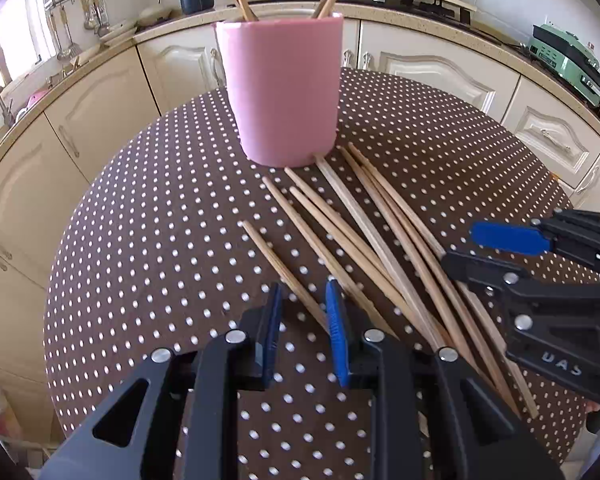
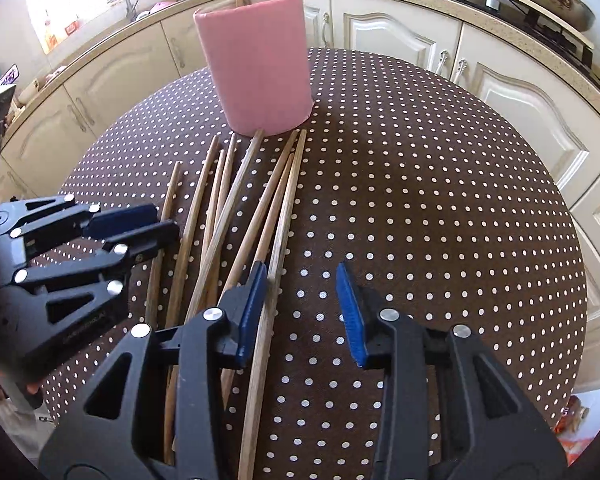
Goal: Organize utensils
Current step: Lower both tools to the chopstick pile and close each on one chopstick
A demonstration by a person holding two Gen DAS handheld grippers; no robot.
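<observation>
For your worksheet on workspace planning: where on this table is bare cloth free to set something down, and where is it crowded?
Free: the dotted tablecloth right of the chopsticks, out to the edge; also the cloth left of them in the left wrist view. Crowded: from the pink cup back to both grippers.

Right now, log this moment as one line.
left gripper: open, empty | right gripper: open, empty | loose chopsticks: on table | pink cup: holds some

Your left gripper hangs open over loose chopsticks, pink cup straight ahead.
</observation>
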